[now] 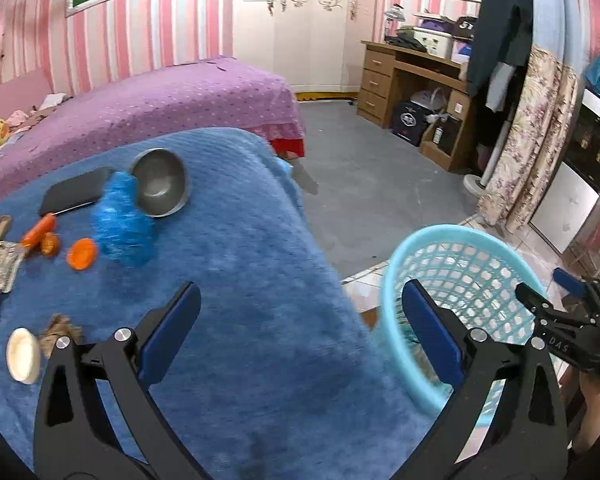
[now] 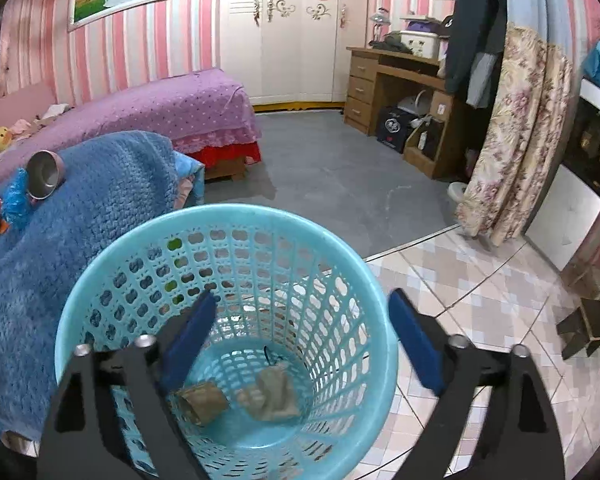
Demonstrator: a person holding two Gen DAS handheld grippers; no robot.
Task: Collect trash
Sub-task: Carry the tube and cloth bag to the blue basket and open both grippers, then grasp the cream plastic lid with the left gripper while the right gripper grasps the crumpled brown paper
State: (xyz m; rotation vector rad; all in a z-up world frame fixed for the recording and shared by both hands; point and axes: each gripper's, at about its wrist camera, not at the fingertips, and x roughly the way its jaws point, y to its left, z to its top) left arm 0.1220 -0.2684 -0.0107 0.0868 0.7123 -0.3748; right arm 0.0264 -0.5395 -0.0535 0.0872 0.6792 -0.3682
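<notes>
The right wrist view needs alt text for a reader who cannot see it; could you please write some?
The open, empty right gripper hovers over a light blue basket on the tiled floor, with two brownish scraps at its bottom. A blue blanket lies to the left, bearing a metal bowl.

basket [image 2: 228, 216] right of table [image 1: 240, 280] | two scraps [image 2: 240, 400] in basket (bottom) | bowl [image 1: 160, 182] on table

The letters "DAS" are seen printed in pale type on the black body of the right gripper [image 1: 562, 322], in the left wrist view. A pale mark resembling "5T" is made out on a dark item [image 1: 465, 25] atop the wooden desk [image 1: 384, 68].
</notes>
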